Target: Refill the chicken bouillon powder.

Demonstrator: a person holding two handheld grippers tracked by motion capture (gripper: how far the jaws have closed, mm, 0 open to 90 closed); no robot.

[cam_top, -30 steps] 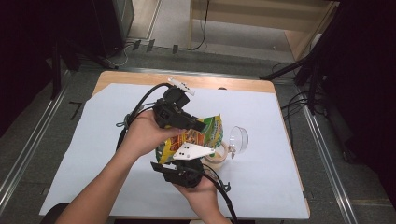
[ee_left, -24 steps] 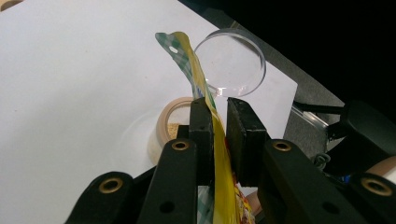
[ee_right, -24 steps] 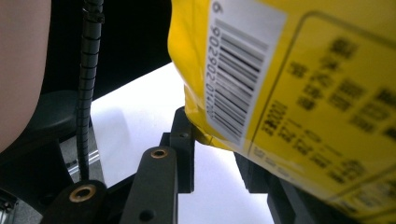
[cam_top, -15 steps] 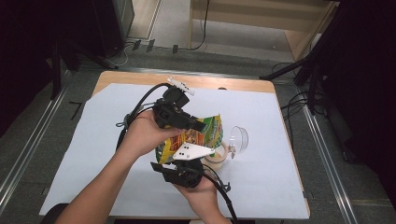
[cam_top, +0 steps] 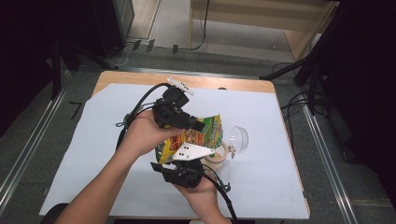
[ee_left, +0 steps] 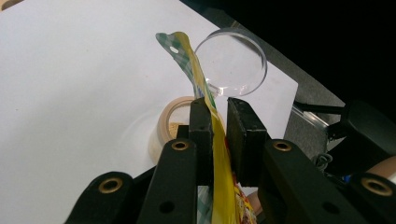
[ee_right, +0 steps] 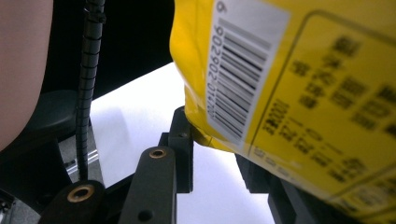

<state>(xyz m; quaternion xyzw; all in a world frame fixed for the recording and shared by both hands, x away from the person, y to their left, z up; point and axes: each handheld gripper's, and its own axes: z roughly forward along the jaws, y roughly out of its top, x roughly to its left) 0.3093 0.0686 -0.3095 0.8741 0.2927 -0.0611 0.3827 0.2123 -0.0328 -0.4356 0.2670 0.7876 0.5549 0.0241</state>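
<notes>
White-covered table (cam_top: 116, 186) bears tape roll (cam_top: 217, 156), clear lid (cam_top: 239, 138).

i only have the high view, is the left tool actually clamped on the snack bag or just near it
Observer: The left gripper view shows the left tool with its jaws on either side of the snack bag, along its thin yellow edge; a slight gap shows on one side.
Operator: what's under the bag there
Observer: A small tan cup stands on the white sheet, with a clear round lid beyond it.
Operator: and the right tool
Observer: The right gripper view has the right tool at the bag's lower corner, below the barcode; one jaw is hidden behind the bag, so the grip isn't clear.
</notes>
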